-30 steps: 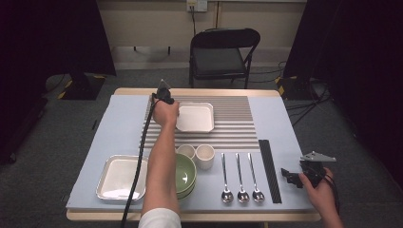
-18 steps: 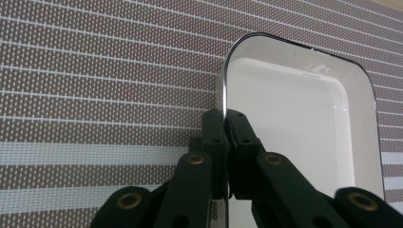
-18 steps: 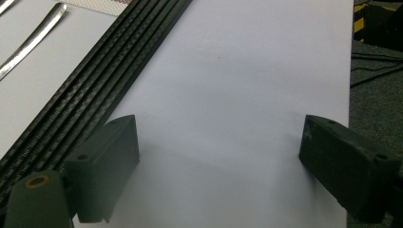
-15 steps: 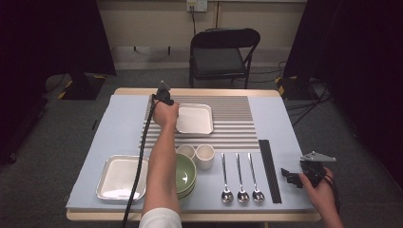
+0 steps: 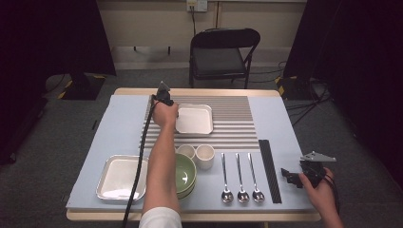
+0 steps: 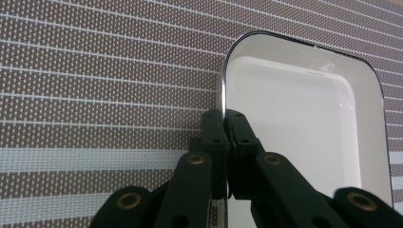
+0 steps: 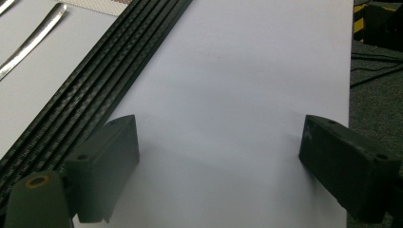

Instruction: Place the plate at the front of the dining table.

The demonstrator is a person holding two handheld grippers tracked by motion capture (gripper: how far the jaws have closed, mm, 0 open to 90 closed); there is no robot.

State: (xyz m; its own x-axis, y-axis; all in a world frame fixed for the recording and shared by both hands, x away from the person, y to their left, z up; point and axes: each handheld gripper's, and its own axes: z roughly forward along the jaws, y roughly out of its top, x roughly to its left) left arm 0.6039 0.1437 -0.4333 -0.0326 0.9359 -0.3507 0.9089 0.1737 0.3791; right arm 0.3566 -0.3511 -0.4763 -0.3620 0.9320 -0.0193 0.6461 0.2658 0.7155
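The left claw [image 6: 223,124] pinches the white tray's [image 6: 304,123] thin rim at centre frame (right claw [image 7: 216,156] gaping, empty), so a lift could let it slip.

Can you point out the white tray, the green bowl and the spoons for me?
white tray [image 5: 195,118]: high view, its bare floor.
green bowl [image 5: 186,167]: high view, inside wall.
spoons [image 5: 242,195]: high view, middle spoon's bowl.
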